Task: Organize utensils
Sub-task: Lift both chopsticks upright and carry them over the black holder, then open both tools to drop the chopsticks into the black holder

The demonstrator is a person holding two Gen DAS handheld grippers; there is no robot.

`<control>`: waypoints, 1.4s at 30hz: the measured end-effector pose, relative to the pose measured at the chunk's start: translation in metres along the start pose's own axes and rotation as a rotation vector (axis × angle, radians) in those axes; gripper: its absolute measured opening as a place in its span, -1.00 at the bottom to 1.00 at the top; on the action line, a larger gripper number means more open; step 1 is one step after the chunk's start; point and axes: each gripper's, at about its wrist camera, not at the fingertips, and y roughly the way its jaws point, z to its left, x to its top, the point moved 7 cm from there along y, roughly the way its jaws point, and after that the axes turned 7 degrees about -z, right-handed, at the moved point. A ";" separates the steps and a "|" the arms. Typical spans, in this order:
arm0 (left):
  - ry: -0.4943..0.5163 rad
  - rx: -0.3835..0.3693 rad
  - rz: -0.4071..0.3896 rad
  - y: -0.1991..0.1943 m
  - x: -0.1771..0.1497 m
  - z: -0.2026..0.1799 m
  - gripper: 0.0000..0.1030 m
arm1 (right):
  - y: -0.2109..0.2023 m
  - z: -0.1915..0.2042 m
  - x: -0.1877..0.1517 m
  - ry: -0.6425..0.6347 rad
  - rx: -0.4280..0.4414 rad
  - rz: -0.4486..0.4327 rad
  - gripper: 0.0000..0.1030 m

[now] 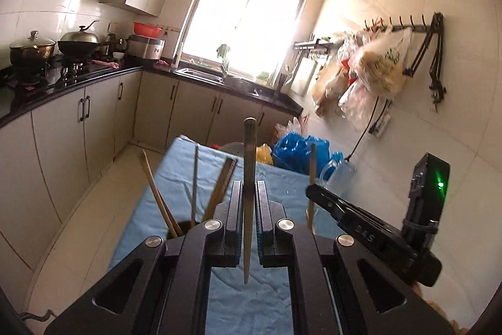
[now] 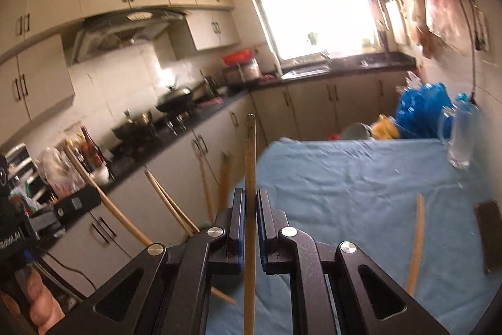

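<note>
My left gripper [image 1: 249, 193] is shut on a wooden chopstick [image 1: 249, 165], held upright above the blue-clothed table [image 1: 175, 197]. To its left, several chopsticks [image 1: 157, 197] stand in a dark holder [image 1: 185, 226] at the table's left edge. My right gripper [image 2: 250, 203] is shut on another wooden chopstick [image 2: 250, 165], also upright; it shows at the right of the left wrist view [image 1: 317, 190]. The standing chopsticks [image 2: 169, 206] lean to its left. One chopstick [image 2: 416, 244] lies on the blue cloth [image 2: 345, 178] at right.
A clear glass mug [image 2: 459, 137] stands at the table's far right beside blue plastic bags [image 2: 420, 112]. A dark flat object [image 2: 489, 234] lies at the right table edge. Kitchen counters with pots [image 1: 31, 49] run along the left; bags hang on the right wall [image 1: 370, 68].
</note>
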 end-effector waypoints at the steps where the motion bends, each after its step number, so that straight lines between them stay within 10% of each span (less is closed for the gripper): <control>1: 0.003 0.007 -0.007 -0.001 0.007 0.003 -0.87 | 0.006 0.007 0.006 0.005 0.015 -0.014 -0.86; 11: 0.051 0.108 -0.056 0.014 0.047 0.041 -0.87 | 0.068 0.048 0.041 0.068 0.073 -0.150 -0.86; 24: 0.036 0.192 0.075 0.090 -0.005 0.077 -0.87 | 0.113 0.045 0.000 -0.050 -0.037 -0.146 -0.85; 42: -0.042 0.201 0.095 0.084 -0.017 0.093 -0.87 | 0.121 0.064 -0.005 -0.123 -0.066 -0.217 -0.84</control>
